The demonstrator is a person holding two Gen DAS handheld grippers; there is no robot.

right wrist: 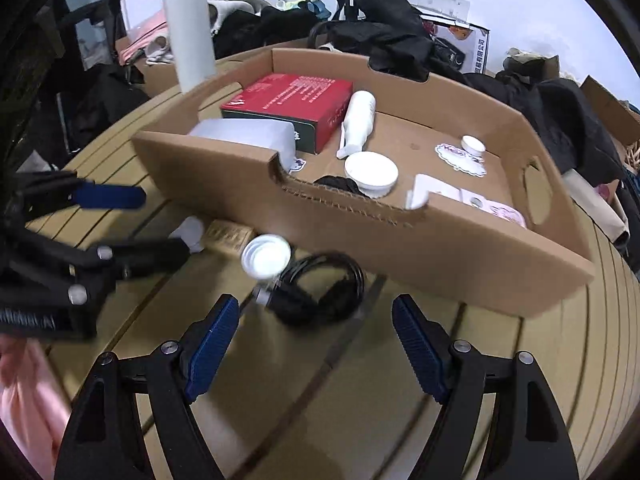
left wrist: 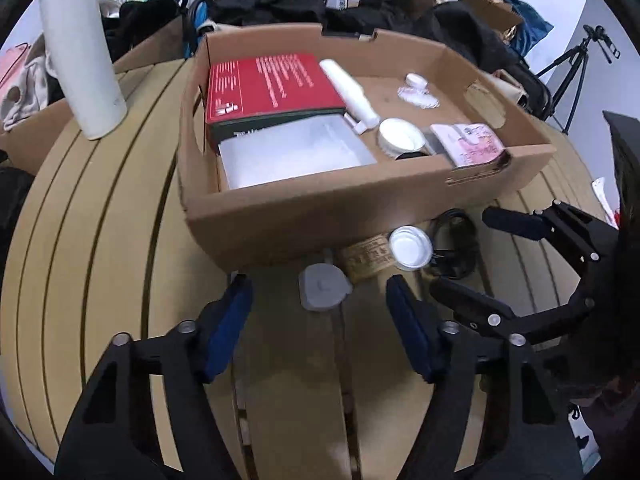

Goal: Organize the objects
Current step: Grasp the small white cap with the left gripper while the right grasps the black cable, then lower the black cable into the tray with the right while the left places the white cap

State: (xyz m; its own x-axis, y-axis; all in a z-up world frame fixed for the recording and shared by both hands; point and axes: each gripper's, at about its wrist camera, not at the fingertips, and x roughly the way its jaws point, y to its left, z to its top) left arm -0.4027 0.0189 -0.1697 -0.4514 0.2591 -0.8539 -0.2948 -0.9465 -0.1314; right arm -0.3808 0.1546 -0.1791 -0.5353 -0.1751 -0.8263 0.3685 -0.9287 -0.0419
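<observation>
A cardboard tray (left wrist: 320,208) (right wrist: 440,240) on the slatted table holds a red box (left wrist: 272,84) (right wrist: 292,100), a white bottle (left wrist: 350,94) (right wrist: 358,118), a white lid (left wrist: 400,136) (right wrist: 371,172) and a pink packet (left wrist: 472,144). In front of the tray lie a grey plug (left wrist: 322,286), a tan packet (left wrist: 366,258), a white-capped jar (left wrist: 411,247) (right wrist: 266,256) and a coiled black cable (left wrist: 456,248) (right wrist: 320,292). My left gripper (left wrist: 320,324) is open just short of the plug. My right gripper (right wrist: 316,344) (left wrist: 472,256) is open just short of the cable.
A tall white flask (left wrist: 82,52) (right wrist: 190,24) stands on the table (left wrist: 100,240) left of the tray. Dark clothes, bags and cardboard boxes pile up behind. A tripod (left wrist: 576,64) stands at the far right.
</observation>
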